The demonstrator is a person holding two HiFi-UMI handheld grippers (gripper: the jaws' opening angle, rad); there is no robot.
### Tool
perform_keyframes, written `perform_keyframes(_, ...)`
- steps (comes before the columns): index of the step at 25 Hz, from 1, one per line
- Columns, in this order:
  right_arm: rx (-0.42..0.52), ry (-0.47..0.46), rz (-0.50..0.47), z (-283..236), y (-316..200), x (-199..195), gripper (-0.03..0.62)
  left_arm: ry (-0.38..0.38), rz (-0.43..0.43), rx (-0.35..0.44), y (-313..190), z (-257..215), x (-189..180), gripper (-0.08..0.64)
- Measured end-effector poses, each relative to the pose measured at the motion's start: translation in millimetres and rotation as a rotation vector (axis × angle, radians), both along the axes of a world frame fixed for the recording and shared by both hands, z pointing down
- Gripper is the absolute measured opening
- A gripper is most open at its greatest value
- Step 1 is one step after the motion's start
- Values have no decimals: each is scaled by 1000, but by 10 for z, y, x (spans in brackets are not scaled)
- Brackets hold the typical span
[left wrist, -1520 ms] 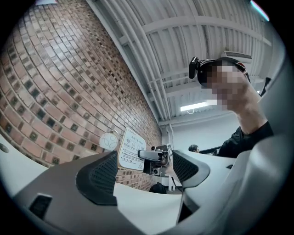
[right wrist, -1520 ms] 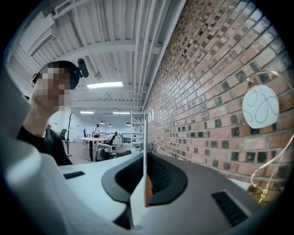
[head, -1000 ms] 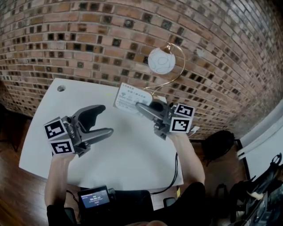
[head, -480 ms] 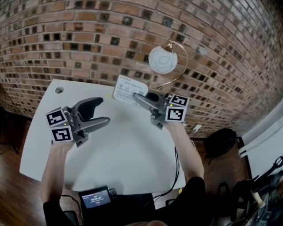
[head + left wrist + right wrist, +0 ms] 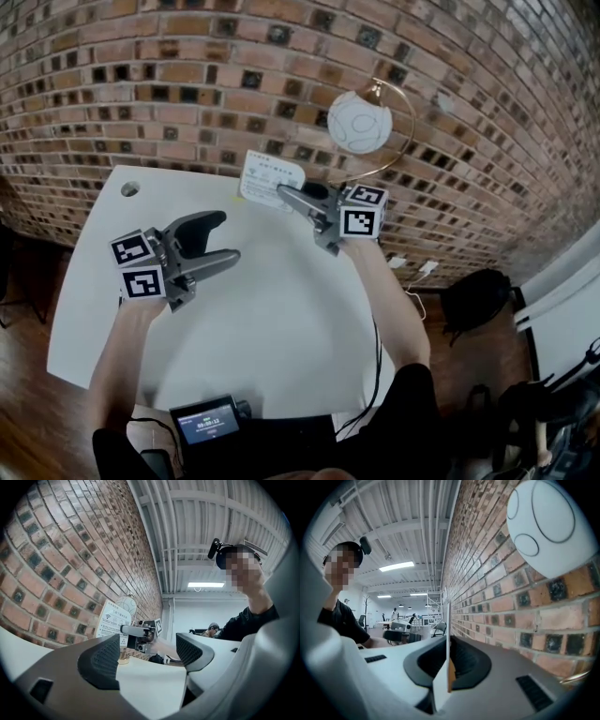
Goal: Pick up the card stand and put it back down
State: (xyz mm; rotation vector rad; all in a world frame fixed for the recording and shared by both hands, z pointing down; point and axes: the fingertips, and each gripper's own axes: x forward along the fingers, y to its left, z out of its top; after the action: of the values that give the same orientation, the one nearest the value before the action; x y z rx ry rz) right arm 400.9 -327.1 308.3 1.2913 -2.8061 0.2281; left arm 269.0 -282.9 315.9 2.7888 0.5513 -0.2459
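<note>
**Head view:** Two hand-held grippers are working over one white table [image 5: 281, 328] set against a brick wall [image 5: 141, 75]. The right gripper [image 5: 284, 193] is pinching the single card stand [image 5: 270, 178] at the table's far edge, near the one globe lamp [image 5: 360, 124]. The left gripper [image 5: 228, 237] is hovering well apart from it, jaws spread and empty. One small screen device [image 5: 208, 424] is sitting at the near edge.

**Left gripper view:** The two pads of the left gripper [image 5: 147, 656] are standing wide with only bare tabletop between them. This angle is showing the card stand [image 5: 112, 623] face-on. Its wooden base appears to be down on the table. The right gripper [image 5: 138, 632] is clamping its side, and one seated person [image 5: 213, 629] is showing far behind.

**Right gripper view:** The right gripper [image 5: 449, 674] is squeezing the card stand [image 5: 448, 634], which is showing edge-on here as a thin white line. The lamp [image 5: 553, 527] is looming close at upper right — and the left gripper [image 5: 401, 630] is showing beyond.
</note>
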Motion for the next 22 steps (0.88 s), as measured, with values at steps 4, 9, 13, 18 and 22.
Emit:
perform_keyframes(4, -17, 1, -1, 177, -192, 106, 28, -26, 13, -3, 24, 144, 59, 374)
perform_keyframes(9, -34, -4, -8, 372, -395, 201, 28, -15, 23, -26, 17, 169, 56, 374)
perform_keyframes(13, -59, 13, 4, 510, -589, 277, 28, -23, 29, -46, 15, 202, 52, 374)
perform_keyframes(18, -88, 37, -4, 660, -840, 283, 28, -25, 31, -58, 27, 224, 44, 374)
perform_keyframes(22, -101, 57, -4, 772, -990, 279, 28, -21, 46, -72, 44, 224, 53, 374)
